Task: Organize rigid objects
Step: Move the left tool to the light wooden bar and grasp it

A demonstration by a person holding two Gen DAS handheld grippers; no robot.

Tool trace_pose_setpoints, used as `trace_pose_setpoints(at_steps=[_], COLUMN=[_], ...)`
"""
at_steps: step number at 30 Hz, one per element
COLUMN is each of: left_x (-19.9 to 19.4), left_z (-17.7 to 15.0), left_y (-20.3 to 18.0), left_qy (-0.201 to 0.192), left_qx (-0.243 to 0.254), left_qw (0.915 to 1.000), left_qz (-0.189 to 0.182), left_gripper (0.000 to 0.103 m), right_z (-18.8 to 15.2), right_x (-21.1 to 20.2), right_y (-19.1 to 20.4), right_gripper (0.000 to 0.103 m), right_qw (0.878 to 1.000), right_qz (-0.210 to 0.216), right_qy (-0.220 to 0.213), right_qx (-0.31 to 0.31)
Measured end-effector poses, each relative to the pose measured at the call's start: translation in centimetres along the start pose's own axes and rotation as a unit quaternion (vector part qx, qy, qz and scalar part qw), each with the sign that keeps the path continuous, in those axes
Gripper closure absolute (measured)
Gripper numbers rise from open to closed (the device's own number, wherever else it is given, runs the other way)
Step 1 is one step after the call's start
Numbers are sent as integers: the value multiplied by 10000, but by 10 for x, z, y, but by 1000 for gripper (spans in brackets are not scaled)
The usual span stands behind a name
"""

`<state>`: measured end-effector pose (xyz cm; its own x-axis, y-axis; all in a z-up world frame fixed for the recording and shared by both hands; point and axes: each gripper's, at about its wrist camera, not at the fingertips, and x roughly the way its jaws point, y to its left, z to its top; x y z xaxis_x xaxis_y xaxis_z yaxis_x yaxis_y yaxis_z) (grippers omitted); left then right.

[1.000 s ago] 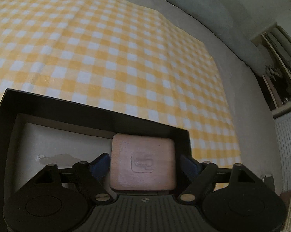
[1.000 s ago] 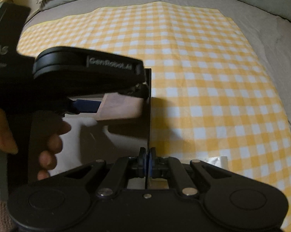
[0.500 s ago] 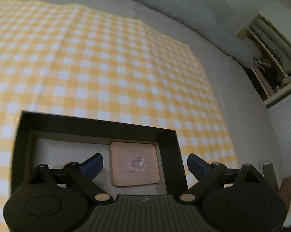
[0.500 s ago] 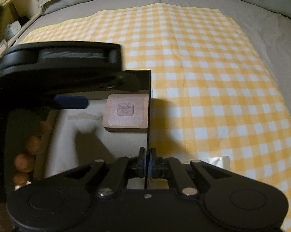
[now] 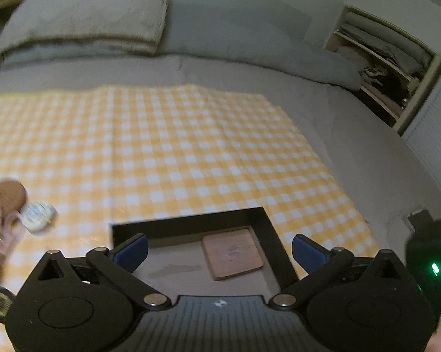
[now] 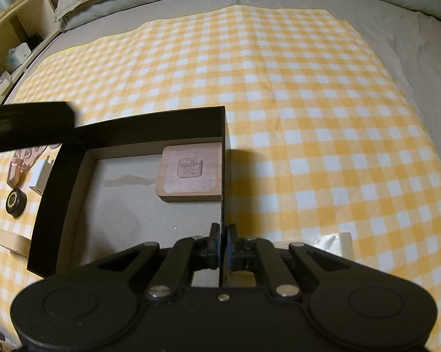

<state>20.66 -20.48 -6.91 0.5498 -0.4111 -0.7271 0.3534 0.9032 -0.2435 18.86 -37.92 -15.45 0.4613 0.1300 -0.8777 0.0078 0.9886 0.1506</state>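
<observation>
A square wooden block (image 6: 191, 174) with a carved mark lies flat in the far right corner of a black open box (image 6: 150, 124); it also shows in the left wrist view (image 5: 232, 252). My left gripper (image 5: 219, 249) is open and empty, raised above the box (image 5: 191, 220). My right gripper (image 6: 222, 245) is shut on the box's right wall at its near end.
Left of the box lie a white charger (image 6: 41, 174), a pink clip (image 6: 21, 165), a black round disc (image 6: 15, 202) and a wooden piece (image 6: 13, 242). A yellow checked cloth (image 6: 293, 102) covers the grey bed. Pillows are at the back, shelves at the sides.
My left gripper let go of the wooden block in the box corner, opened wide, and rose up and back. My right gripper kept its hold on the box wall.
</observation>
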Motion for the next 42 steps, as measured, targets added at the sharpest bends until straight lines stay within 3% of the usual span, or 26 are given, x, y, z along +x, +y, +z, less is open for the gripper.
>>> trace_pose_setpoints(at_steps=[8,13,17,25,30,38,42], left_x=[-58,-74,-73,-58,-46,-21,-14], left_z=[-8,-29,-47,-71,-80,-90,-91], left_y=[15,39,60,121,153,159,160], left_qy=[-318,-290,-28,730,1181,1652,1726], left_qx=[829,1050,1154,278,-455,-512,-642], left_qw=[9946,9914,9888,9867,9811,9747,9722], left_qz=[542,722,944,1427,1465,1415,1448], left_gripper=[0,0,0,0,0,0,8], right_z=[-1,1,2,2,3,2,2], right_x=[0,0,2,2,3,4,5], right_y=[4,6,6,5,5,4,4], right_gripper=[98,99,99,99,99,99,99], right_qw=[9999,9998,9997,9998,9998,9997,9997], right_qz=[-41,-108,-137,-144,-157,-174,-178], right_qy=[-15,2,3,43,70,125,143], right_qx=[-114,-155,-192,-107,-88,-99,-107])
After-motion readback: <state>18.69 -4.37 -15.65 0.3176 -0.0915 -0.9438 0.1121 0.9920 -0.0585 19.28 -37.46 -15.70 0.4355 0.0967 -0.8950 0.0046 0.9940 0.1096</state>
